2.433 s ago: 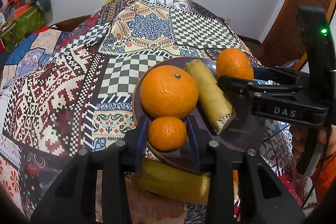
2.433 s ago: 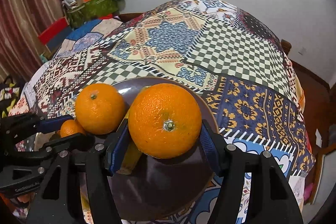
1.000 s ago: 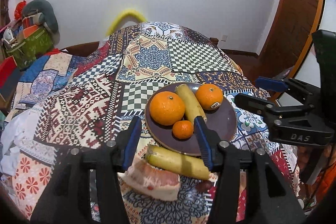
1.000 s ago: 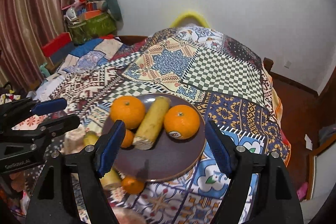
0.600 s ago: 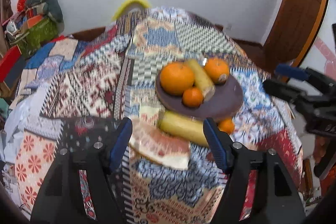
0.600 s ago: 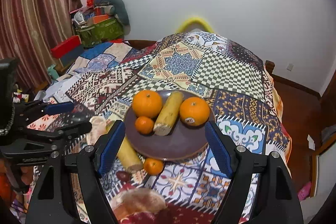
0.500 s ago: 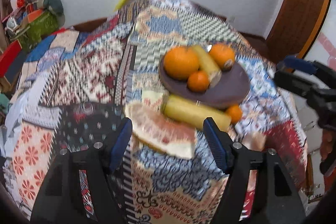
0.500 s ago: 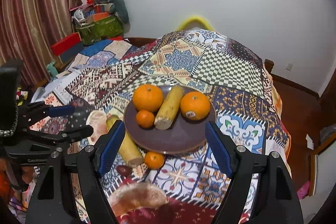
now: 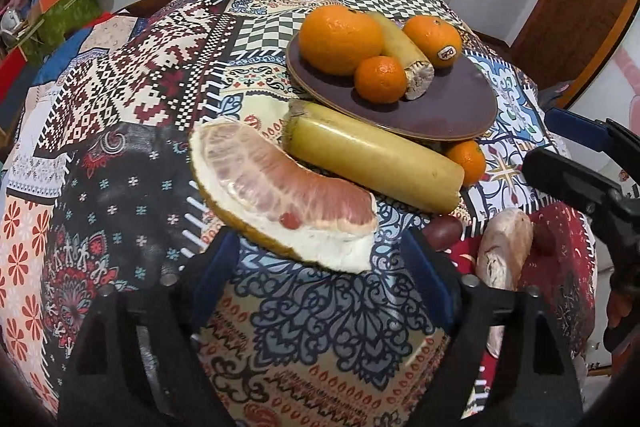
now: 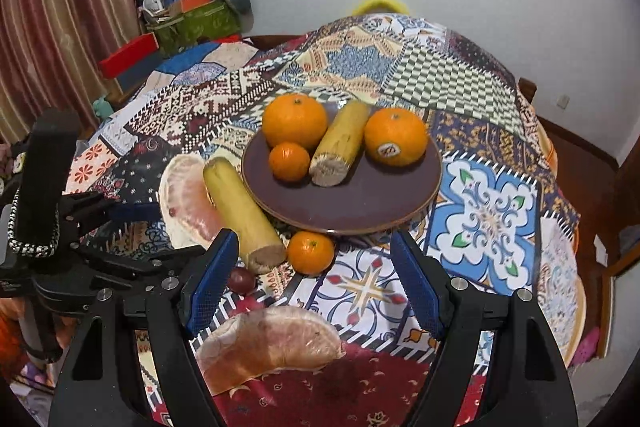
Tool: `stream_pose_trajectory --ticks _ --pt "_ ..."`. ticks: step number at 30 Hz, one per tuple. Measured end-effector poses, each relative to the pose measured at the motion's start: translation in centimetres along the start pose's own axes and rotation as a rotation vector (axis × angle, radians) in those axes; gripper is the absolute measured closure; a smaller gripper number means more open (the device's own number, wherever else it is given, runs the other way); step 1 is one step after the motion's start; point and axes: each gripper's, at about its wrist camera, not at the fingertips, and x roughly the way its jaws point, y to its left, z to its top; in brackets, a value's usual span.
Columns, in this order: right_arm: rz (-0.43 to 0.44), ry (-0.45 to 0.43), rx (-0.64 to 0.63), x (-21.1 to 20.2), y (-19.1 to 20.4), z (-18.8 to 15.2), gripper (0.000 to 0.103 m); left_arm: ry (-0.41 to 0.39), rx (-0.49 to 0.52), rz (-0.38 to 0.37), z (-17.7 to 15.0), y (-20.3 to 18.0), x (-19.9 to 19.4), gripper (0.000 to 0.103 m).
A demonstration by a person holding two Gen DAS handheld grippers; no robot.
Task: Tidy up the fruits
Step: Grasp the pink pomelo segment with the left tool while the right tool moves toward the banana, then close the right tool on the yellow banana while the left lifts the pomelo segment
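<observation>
- Since a second ago, you have lowered your left tongs (image 9: pixel 320 267) from the plate (image 9: pixel 460 107) to the near pomelo wedge (image 9: pixel 280 191), and their jaws have just been opening; they now stand wide, with only the wedge's near edge between the blue pads and neither pad pressing on it.
- Your right tongs (image 10: pixel 312 291) have drawn back from the plate too; they gape wide and hold nothing.
- On the plate sit a big orange (image 10: pixel 294 121), a stickered orange (image 10: pixel 395 135), a small mandarin (image 10: pixel 289 161) and a cut yellow stalk (image 10: pixel 340 147) lying between the two oranges.
- Just off the plate's near rim on the patchwork tabletop (image 10: pixel 488 219) lie a second yellow stalk (image 9: pixel 372 163), touching the wedge, and a loose mandarin (image 10: pixel 310 252).
- Nearer you than the plate lie a dark red fruit (image 10: pixel 241 280) and another pomelo piece (image 10: pixel 268 351).
</observation>
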Motion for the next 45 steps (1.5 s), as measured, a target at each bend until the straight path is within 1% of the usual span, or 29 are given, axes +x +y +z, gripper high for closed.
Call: stream_pose_trajectory --ticks 4,5,6,7,8,9,10,12,14,18,21,23,25,27,29,30,38,43,45 --pt "0.020 -0.003 0.005 0.2 0.1 -0.3 0.028 -0.013 0.044 0.062 -0.3 -0.6 0.3 0.018" --pt "0.016 -0.005 0.008 0.2 0.2 -0.4 0.028 -0.019 0.062 0.088 -0.5 -0.6 0.3 0.020" --pt "0.010 -0.011 0.010 0.2 0.2 -0.4 0.031 -0.025 0.072 0.107 -0.6 -0.5 0.2 0.025" --pt "0.013 -0.011 0.009 0.2 0.3 -0.4 0.034 -0.032 0.078 0.107 -0.8 -0.2 0.0 0.026" --pt "0.018 -0.009 0.004 0.3 0.4 -0.4 0.040 -0.033 0.075 0.098 -1.0 0.1 -0.2 0.029" --pt "0.022 -0.007 0.001 0.3 0.5 -0.3 0.044 -0.034 0.070 0.093 -1.1 0.5 -0.4 0.035" --pt "0.027 -0.005 -0.002 0.3 0.5 -0.3 0.045 -0.035 0.066 0.095 -1.3 0.9 -0.7 0.038" --pt "0.037 -0.001 -0.009 0.5 0.7 -0.2 0.051 -0.036 0.056 0.103 -1.5 1.8 -1.3 0.049" --pt "0.052 0.006 -0.010 0.6 0.9 -0.2 0.053 -0.036 0.036 0.106 -2.0 2.9 -2.0 0.053" --pt "0.091 0.019 -0.019 1.1 1.7 -0.2 0.060 -0.045 -0.002 0.143 -2.9 5.5 -3.4 0.053" --pt "0.113 0.035 -0.035 1.5 2.4 -0.2 0.065 -0.038 -0.035 0.143 -3.1 7.3 -3.9 0.053" --pt "0.119 0.038 -0.041 1.8 2.7 -0.1 0.065 -0.037 -0.036 0.141 -3.0 7.6 -4.3 0.053" --pt "0.128 0.036 -0.041 1.9 2.9 0.0 0.065 -0.052 -0.026 0.144 -2.9 7.4 -4.9 0.052" --pt "0.135 0.034 -0.041 2.0 3.0 0.1 0.065 -0.066 -0.029 0.132 -2.5 7.1 -5.1 0.049" --pt "0.134 0.036 -0.044 2.1 3.1 0.2 0.065 -0.074 -0.037 0.127 -1.9 6.9 -4.8 0.042" --pt "0.134 0.039 -0.048 2.3 3.2 0.2 0.065 -0.074 -0.039 0.130 -1.5 6.8 -4.5 0.041" --pt "0.137 0.078 -0.082 3.8 3.5 0.8 0.065 -0.040 -0.031 0.117 1.0 6.6 -1.4 0.041" --pt "0.170 0.116 -0.074 5.3 3.5 1.1 0.065 -0.031 0.001 0.104 1.9 6.2 0.1 0.041" --pt "0.178 0.108 -0.080 5.3 3.7 1.2 0.064 -0.032 0.035 0.138 2.0 5.6 0.6 0.041"
